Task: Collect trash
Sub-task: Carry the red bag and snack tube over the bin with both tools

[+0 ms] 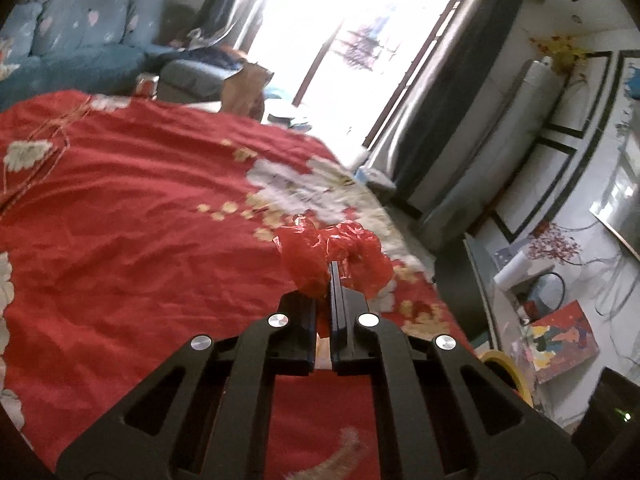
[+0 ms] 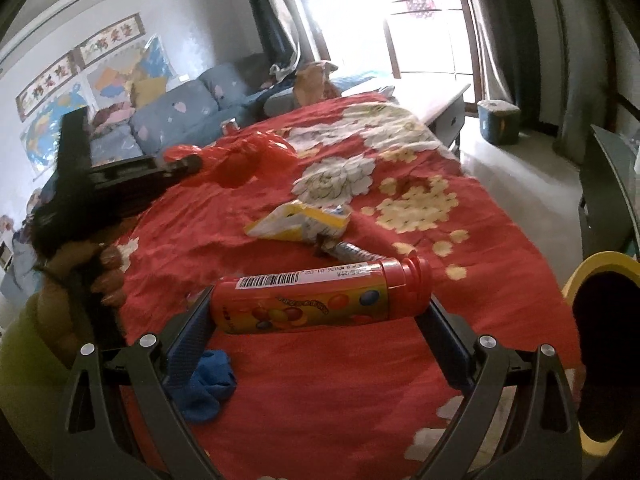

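My left gripper (image 1: 329, 280) is shut on a crumpled red plastic bag (image 1: 344, 250) and holds it above the red flowered cloth (image 1: 140, 208). In the right wrist view the left gripper (image 2: 192, 166) shows at the left with the red bag (image 2: 248, 156) lifted off the cloth. My right gripper (image 2: 320, 316) holds a red candy tube (image 2: 316, 298) lengthwise between its jaws, above the cloth (image 2: 460, 288). A yellow snack wrapper (image 2: 300, 222) and a small foil wrapper (image 2: 352, 250) lie on the cloth beyond it. A blue cloth (image 2: 208, 388) lies under the right gripper's left finger.
A yellow-rimmed bin (image 2: 600, 320) stands at the table's right edge; it also shows in the left wrist view (image 1: 508, 372). A blue sofa (image 2: 180, 116) and a cardboard box (image 2: 312, 80) stand behind the table. A low white table (image 2: 432, 100) and a blue tub (image 2: 498, 120) stand by the window.
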A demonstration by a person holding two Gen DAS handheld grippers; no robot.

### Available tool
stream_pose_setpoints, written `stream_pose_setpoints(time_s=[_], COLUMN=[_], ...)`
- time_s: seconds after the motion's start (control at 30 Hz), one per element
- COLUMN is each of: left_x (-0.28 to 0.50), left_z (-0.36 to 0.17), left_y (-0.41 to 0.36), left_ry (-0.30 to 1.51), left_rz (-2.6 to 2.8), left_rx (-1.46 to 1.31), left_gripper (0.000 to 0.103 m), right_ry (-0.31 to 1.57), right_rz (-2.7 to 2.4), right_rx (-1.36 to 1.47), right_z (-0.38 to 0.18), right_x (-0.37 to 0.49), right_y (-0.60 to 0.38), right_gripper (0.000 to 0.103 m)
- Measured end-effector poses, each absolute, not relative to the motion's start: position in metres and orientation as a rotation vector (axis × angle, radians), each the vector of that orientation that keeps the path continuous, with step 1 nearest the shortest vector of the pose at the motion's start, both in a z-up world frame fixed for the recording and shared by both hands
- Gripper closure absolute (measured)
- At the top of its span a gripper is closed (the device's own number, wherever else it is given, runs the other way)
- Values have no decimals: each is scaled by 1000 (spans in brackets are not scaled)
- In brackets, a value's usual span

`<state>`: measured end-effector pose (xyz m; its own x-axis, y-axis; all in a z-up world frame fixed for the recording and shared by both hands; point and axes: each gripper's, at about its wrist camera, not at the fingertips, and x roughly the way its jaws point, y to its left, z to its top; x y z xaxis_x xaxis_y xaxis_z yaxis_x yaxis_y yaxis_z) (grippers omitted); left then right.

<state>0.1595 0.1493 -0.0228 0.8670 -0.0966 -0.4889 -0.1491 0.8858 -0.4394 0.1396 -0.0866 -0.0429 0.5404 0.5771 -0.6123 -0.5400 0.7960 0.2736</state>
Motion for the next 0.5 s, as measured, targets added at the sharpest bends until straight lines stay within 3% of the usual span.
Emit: stream_pose_setpoints(time_s=[0.5], left_x=[142], left_z=[18], left_y=[80], left_ry=[476], left_rz=[-113], left_rx=[-367], left_gripper=[101], right_ry=[679], right_rz=[565], right_rx=[133], right_z=[-24], right_x=[146], right_y=[-138], right_gripper=[10])
